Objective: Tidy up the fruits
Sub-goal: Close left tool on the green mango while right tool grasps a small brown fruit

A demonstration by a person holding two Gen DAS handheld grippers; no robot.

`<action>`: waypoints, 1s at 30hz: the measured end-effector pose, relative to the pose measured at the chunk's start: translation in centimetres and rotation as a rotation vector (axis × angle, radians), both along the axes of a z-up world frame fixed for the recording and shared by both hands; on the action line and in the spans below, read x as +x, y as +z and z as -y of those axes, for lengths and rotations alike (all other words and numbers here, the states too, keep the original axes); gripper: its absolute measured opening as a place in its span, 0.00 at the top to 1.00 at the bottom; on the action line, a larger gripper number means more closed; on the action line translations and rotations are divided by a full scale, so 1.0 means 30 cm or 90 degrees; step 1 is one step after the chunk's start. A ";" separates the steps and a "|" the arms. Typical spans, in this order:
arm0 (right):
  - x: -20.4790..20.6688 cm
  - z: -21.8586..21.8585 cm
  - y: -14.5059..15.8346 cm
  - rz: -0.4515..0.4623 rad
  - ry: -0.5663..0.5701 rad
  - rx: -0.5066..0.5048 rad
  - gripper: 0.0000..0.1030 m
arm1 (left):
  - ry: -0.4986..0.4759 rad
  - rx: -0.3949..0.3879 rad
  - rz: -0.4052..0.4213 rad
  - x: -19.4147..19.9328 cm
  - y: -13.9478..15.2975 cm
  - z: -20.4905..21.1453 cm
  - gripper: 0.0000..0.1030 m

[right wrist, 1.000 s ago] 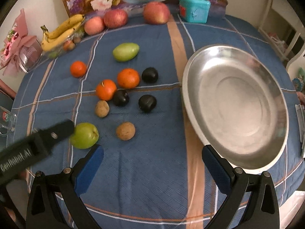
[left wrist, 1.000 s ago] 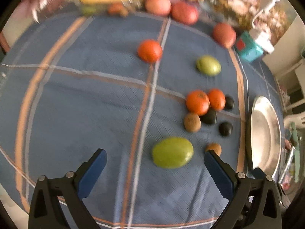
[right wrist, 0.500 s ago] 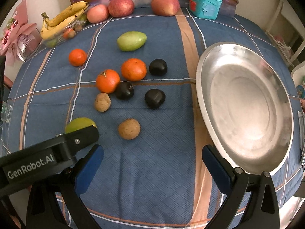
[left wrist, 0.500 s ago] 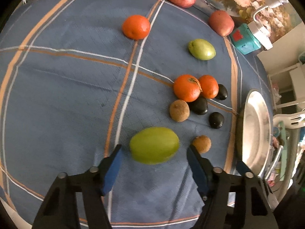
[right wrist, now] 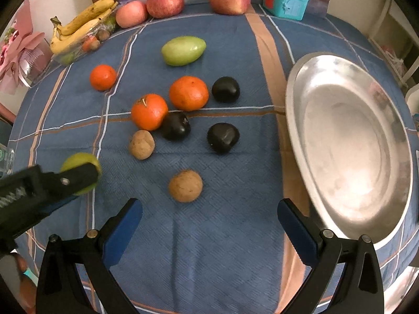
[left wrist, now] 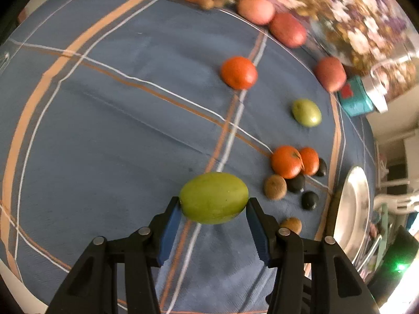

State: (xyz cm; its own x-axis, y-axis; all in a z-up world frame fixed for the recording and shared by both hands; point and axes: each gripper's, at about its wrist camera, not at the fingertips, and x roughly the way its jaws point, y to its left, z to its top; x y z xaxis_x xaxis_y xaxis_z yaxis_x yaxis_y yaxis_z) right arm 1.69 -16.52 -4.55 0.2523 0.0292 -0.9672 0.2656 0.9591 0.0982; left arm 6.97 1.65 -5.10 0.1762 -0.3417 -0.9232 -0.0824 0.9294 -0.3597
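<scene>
Left wrist view: left gripper (left wrist: 213, 206) with blue pads clamped on the oval green mango-like fruit (left wrist: 214, 197) at lower centre of frame, gripped at its two ends, probably for carrying to the round silver metal plate (left wrist: 352, 209) at right edge. Long axis running left to right across the fingers, blunter end toward the left pad. Blue checked tablecloth (left wrist: 117, 130) beneath; contact with it unclear. Right wrist view: right gripper (right wrist: 209, 214) spread wide, holding nothing, hovering near the brown round fruit (right wrist: 185, 185), plate at right, likely awaiting its turn.
</scene>
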 end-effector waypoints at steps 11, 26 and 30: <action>0.107 0.003 -0.088 -0.034 -0.025 -0.042 0.00 | 0.013 -0.001 -0.013 0.028 -0.026 -0.034 0.48; 0.019 -0.007 -0.106 0.019 -0.024 -0.058 0.00 | 0.002 -0.001 -0.024 0.024 -0.055 -0.031 0.48; 0.047 -0.005 -0.103 -0.024 -0.012 -0.038 0.00 | -0.001 0.004 -0.023 0.020 -0.051 -0.029 0.48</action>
State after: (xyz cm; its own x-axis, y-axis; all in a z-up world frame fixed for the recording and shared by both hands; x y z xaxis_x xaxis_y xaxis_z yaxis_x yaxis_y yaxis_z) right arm 3.11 -16.36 -7.63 0.2160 -0.0335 -0.9758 0.2860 0.9577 0.0304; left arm 7.57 2.54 -6.64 0.1420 -0.3366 -0.9309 -0.0939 0.9316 -0.3512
